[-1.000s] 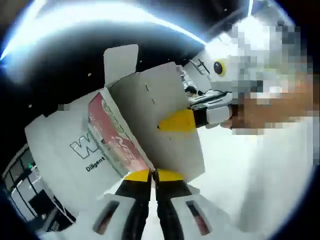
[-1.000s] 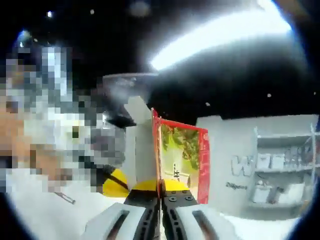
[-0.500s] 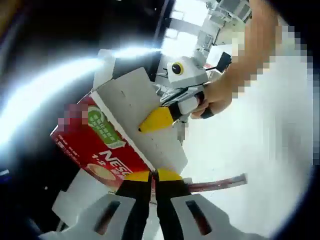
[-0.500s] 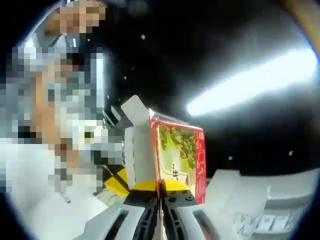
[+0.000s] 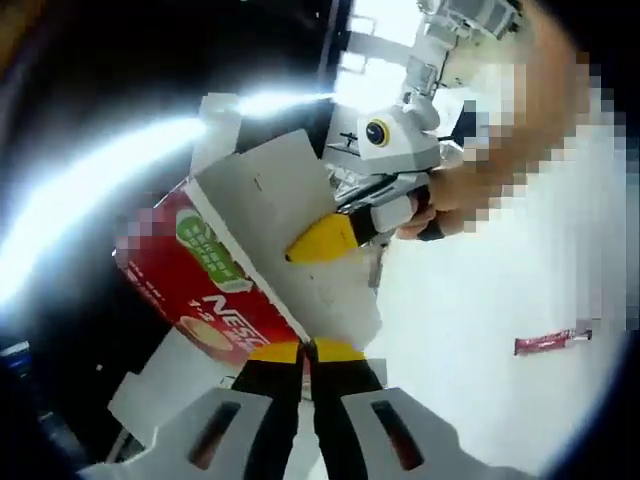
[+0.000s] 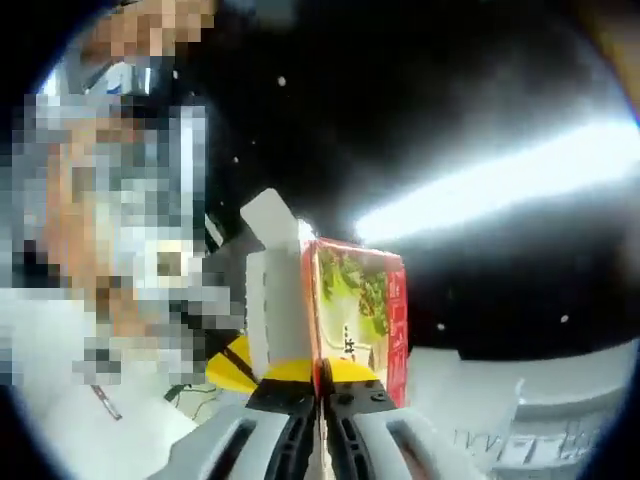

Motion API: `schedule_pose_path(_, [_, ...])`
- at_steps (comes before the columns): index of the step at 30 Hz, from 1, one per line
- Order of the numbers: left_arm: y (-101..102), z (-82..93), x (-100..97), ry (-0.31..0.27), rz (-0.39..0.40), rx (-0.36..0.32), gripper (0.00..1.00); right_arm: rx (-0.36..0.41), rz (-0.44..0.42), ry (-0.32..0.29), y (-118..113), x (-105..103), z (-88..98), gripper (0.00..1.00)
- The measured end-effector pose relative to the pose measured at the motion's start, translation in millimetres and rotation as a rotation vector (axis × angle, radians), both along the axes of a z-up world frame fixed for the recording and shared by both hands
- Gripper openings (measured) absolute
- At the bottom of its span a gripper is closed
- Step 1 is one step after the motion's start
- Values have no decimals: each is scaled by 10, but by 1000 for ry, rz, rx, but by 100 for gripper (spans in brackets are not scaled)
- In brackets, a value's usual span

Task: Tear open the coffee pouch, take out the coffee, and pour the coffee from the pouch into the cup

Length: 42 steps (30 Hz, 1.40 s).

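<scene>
A red coffee box [image 5: 215, 290] with its grey inner flaps open is held up in the air between both grippers. My left gripper [image 5: 308, 350] is shut on the box's lower edge. My right gripper [image 5: 325, 237] reaches in from the right, its yellow tip on the grey flap. In the right gripper view the box [image 6: 355, 300] stands upright, with my right gripper [image 6: 320, 372] shut on its bottom edge. The left gripper's yellow tip [image 6: 228, 368] shows just left of it. A red coffee stick pouch [image 5: 552, 341] lies flat on the white table [image 5: 470, 400], to the right of the box.
A person's hand [image 5: 470, 190] holds the right gripper. A bright strip light [image 6: 500, 180] runs across the dark ceiling. A white unit with lettering [image 6: 520, 440] stands at the lower right in the right gripper view.
Both views have tilted with the hands. The red stick pouch, just under the box half a second ago, now lies farther right on the table. Both grippers still hold the box.
</scene>
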<state>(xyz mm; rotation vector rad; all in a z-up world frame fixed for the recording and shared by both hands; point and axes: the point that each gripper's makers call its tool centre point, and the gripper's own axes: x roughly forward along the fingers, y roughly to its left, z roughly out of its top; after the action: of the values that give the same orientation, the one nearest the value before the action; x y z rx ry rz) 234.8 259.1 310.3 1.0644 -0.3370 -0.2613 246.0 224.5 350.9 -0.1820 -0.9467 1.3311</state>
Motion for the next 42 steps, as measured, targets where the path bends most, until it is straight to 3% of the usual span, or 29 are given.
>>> schedule_pose_path(4, [97, -60, 143, 66, 2, -142, 5, -83, -66, 73, 162, 189, -10, 2])
schedule_pose_path(7, [200, -127, 277, 166, -14, -352, 5, -124, -120, 137, 273, 363, -54, 3])
schedule_pose_path(10, [307, -186, 394, 230, -7, -481, 4, -162, -154, 279, 396, 595, -137, 3])
schedule_pose_path(15, [479, -342, 579, 337, 28, -659, 4, -216, -155, 410, 602, 838, -262, 4])
schedule_pose_path(18, [587, -408, 646, 373, 42, -721, 3, -135, -141, 443, 576, 895, -159, 12])
schedule_pose_path(21, [672, -432, 670, 371, 41, -761, 3, -125, -160, 477, 501, 956, -169, 22])
schedule_pose_path(22, [768, -448, 690, 374, 56, -812, 3, -129, -164, 484, 480, 962, -188, 23])
schedule_pose_path(24, [847, -527, 707, 432, 23, -947, 2, -131, -158, 499, 412, 987, -257, 23])
schedule_pose_path(27, [967, -705, 789, 483, 54, -1034, 2, -122, -181, 508, 334, 1023, -312, 23])
schedule_pose_path(30, [1046, -846, 837, 560, 54, -1187, 2, -131, -183, 508, 277, 993, -355, 23])
schedule_pose_path(33, [1072, -934, 878, 594, 76, -1170, 2, -140, -188, 487, 203, 954, -361, 23])
schedule_pose_path(35, [1022, -1014, 889, 652, 89, -1139, 2, -139, -192, 477, 158, 953, -355, 22])
schedule_pose_path(37, [1005, -1025, 933, 668, 115, -1092, 2, -137, -194, 480, 120, 958, -356, 22])
schedule_pose_path(40, [1032, -911, 1040, 649, 138, -1080, 1, -134, -199, 483, 68, 956, -369, 22])
schedule_pose_path(42, [1112, -827, 1119, 636, 147, -1116, 1, -154, -215, 472, 38, 941, -405, 22])
